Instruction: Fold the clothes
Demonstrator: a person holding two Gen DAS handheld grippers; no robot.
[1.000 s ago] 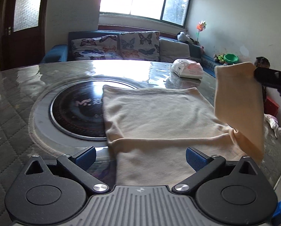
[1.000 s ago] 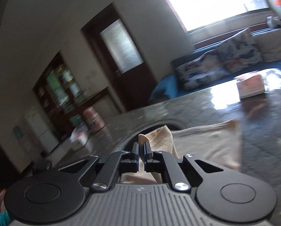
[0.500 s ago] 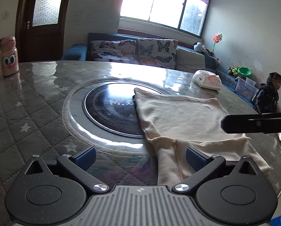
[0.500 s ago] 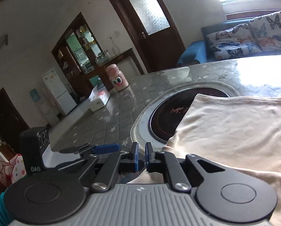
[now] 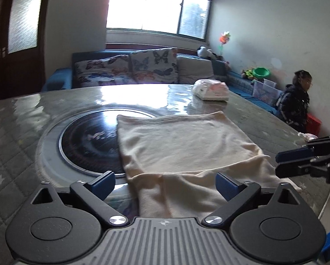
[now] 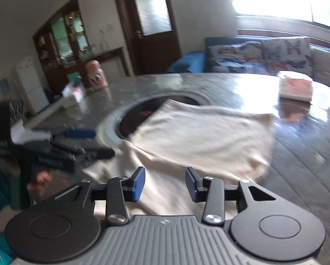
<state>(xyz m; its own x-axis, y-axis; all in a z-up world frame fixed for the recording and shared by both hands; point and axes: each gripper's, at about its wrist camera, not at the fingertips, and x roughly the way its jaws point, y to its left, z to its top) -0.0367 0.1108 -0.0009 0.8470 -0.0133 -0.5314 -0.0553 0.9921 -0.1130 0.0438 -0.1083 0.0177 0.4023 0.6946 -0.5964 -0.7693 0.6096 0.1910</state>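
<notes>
A cream garment (image 5: 187, 150) lies flat on the round table, partly over the black hotplate, with a folded layer along its near edge. It also shows in the right wrist view (image 6: 200, 137). My left gripper (image 5: 165, 185) is open and empty, just above the garment's near edge. My right gripper (image 6: 165, 184) is open and empty over the garment's near corner. Its blue-padded fingers (image 5: 297, 156) show at the right of the left wrist view. The left gripper (image 6: 76, 141) shows blurred at the left of the right wrist view.
A black round hotplate (image 5: 89, 141) sits in the middle of the grey quilted table (image 5: 21, 132). A white tissue pack (image 5: 211, 90) lies at the far side. A pink bottle (image 6: 96, 77) and a box stand at the table's far left. A child (image 5: 297, 101) sits by the right wall.
My right gripper has let go of the garment's sleeve and opened; the sleeve now lies folded on the garment. Both grippers have shifted slightly.
</notes>
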